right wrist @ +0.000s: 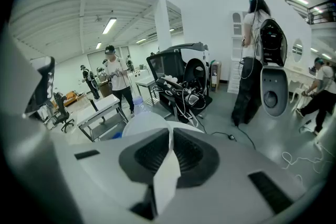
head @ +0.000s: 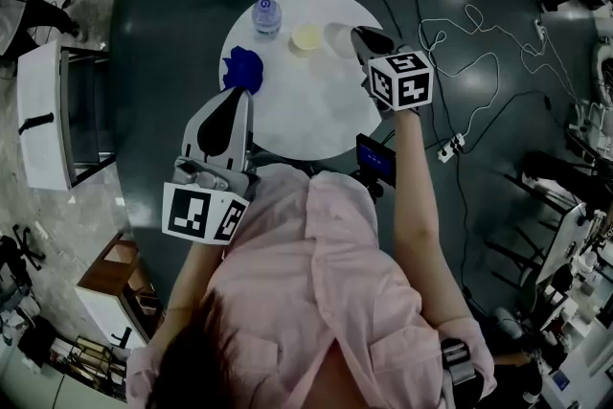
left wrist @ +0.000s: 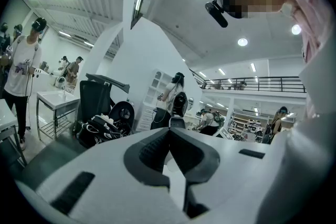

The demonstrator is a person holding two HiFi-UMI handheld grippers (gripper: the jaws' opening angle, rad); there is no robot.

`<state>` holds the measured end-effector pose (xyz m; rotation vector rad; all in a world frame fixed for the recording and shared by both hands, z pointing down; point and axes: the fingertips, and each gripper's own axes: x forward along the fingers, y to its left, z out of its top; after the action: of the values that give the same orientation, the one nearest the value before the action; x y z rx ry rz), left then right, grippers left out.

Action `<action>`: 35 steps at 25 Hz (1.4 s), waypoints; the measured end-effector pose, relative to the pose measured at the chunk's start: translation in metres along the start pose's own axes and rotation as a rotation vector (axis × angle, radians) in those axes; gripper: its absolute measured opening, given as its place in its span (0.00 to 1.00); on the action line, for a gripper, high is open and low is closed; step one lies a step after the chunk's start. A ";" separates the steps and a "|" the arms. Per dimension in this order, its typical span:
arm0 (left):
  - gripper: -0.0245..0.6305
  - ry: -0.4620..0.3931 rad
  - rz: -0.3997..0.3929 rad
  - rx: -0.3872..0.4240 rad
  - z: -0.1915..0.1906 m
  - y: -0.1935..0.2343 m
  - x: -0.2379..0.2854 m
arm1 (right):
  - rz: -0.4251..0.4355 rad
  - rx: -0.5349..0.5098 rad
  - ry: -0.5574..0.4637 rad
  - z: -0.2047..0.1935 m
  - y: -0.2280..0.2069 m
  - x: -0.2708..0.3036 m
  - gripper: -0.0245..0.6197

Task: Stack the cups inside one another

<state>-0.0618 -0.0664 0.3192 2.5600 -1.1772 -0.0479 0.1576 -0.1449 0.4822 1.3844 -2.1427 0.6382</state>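
Note:
A pale yellow cup [head: 306, 37] and a clear cup [head: 337, 35] stand side by side at the far side of the round white table [head: 306, 115]. My right gripper [head: 357, 33] hovers just right of the clear cup; whether it touches the cup I cannot tell. In the right gripper view its jaws [right wrist: 169, 131] are shut with nothing between them, and both cups are hidden. My left gripper [head: 238, 95] is held over the table's near left edge. The left gripper [left wrist: 169, 131] is shut and empty, pointing up into the room.
A water bottle [head: 266, 14] stands at the table's far left, with a crumpled blue cloth [head: 244, 67] nearer to me beside the left gripper. Cables [head: 479, 62] run over the dark floor to the right. People and desks [right wrist: 113, 105] surround the table.

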 end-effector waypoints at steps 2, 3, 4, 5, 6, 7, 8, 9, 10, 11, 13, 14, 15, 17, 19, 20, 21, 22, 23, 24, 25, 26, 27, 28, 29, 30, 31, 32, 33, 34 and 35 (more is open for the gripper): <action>0.06 0.002 0.003 -0.002 0.000 0.002 0.002 | 0.011 0.004 0.009 -0.001 0.001 0.005 0.10; 0.06 0.003 0.005 -0.002 -0.001 0.003 0.003 | 0.017 0.007 0.012 -0.001 0.001 0.008 0.10; 0.06 0.004 0.008 -0.003 -0.001 0.004 0.003 | 0.023 0.009 0.015 -0.001 0.002 0.010 0.10; 0.06 0.005 0.011 -0.003 -0.001 0.005 0.003 | 0.028 0.010 0.018 0.000 0.002 0.013 0.10; 0.06 0.006 0.015 -0.003 -0.001 0.006 0.003 | 0.033 0.009 0.021 0.000 0.003 0.014 0.10; 0.06 0.007 0.019 -0.004 -0.001 0.007 0.003 | 0.037 0.008 0.025 0.000 0.004 0.016 0.10; 0.06 0.008 0.023 -0.005 -0.001 0.008 0.003 | 0.041 0.006 0.028 0.000 0.004 0.018 0.10; 0.06 0.009 0.027 -0.006 -0.001 0.009 0.004 | 0.045 0.004 0.032 0.000 0.005 0.020 0.10; 0.06 0.010 0.032 -0.007 -0.001 0.010 0.004 | 0.050 0.003 0.035 0.000 0.006 0.022 0.10; 0.06 0.010 0.037 -0.009 -0.001 0.012 0.004 | 0.056 0.002 0.038 0.000 0.007 0.025 0.10; 0.06 0.010 0.047 -0.012 -0.002 0.015 0.004 | 0.067 -0.002 0.044 0.001 0.008 0.030 0.10; 0.06 0.009 0.052 -0.013 -0.002 0.016 0.005 | 0.073 -0.004 0.047 0.001 0.008 0.033 0.10; 0.06 0.009 0.057 -0.014 -0.002 0.018 0.005 | 0.078 -0.006 0.051 0.001 0.009 0.035 0.10; 0.06 0.012 0.066 -0.016 -0.002 0.021 0.005 | 0.088 -0.009 0.058 0.001 0.010 0.040 0.10; 0.06 0.017 0.072 -0.016 -0.002 0.023 0.006 | 0.099 -0.011 0.066 0.002 0.012 0.043 0.10; 0.06 0.018 0.074 -0.016 -0.002 0.024 0.007 | 0.104 -0.013 0.070 0.001 0.013 0.045 0.10; 0.06 0.019 0.076 -0.017 -0.002 0.024 0.008 | 0.108 -0.014 0.075 0.001 0.013 0.047 0.10; 0.06 0.018 0.077 -0.018 -0.002 0.025 0.009 | 0.111 -0.016 0.080 0.001 0.013 0.048 0.10; 0.06 0.018 0.079 -0.019 -0.002 0.025 0.010 | 0.113 -0.018 0.085 0.000 0.013 0.050 0.10; 0.06 0.017 0.080 -0.020 -0.002 0.026 0.011 | 0.116 -0.020 0.090 0.000 0.013 0.052 0.10; 0.06 0.017 0.081 -0.020 -0.001 0.027 0.011 | 0.118 -0.023 0.095 -0.001 0.013 0.054 0.10; 0.06 0.018 0.082 -0.020 -0.002 0.028 0.012 | 0.121 -0.026 0.101 -0.001 0.013 0.055 0.10; 0.06 0.019 0.083 -0.019 -0.002 0.029 0.013 | 0.124 -0.029 0.108 -0.002 0.013 0.057 0.10; 0.06 0.020 0.084 -0.017 -0.002 0.030 0.014 | 0.128 -0.032 0.115 -0.003 0.013 0.059 0.10; 0.06 0.020 0.085 -0.016 -0.002 0.031 0.015 | 0.132 -0.035 0.123 -0.005 0.014 0.061 0.10; 0.06 0.021 0.085 -0.014 -0.002 0.031 0.015 | 0.135 -0.037 0.130 -0.006 0.014 0.063 0.10; 0.06 0.021 0.085 -0.010 -0.002 0.032 0.016 | 0.137 -0.040 0.135 -0.007 0.015 0.064 0.10; 0.06 0.021 0.085 -0.004 -0.002 0.032 0.016 | 0.140 -0.043 0.140 -0.008 0.015 0.065 0.10; 0.06 0.023 0.085 0.005 -0.002 0.031 0.016 | 0.142 -0.046 0.144 -0.008 0.016 0.065 0.10; 0.06 0.024 0.085 0.013 -0.001 0.030 0.016 | 0.146 -0.047 0.146 -0.008 0.016 0.065 0.10; 0.06 0.026 0.084 0.020 -0.001 0.029 0.017 | 0.150 -0.049 0.149 -0.009 0.017 0.066 0.10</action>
<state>-0.0715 -0.0961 0.3310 2.5173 -1.2803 0.0159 0.1201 -0.1785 0.5290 1.1216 -2.1410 0.7175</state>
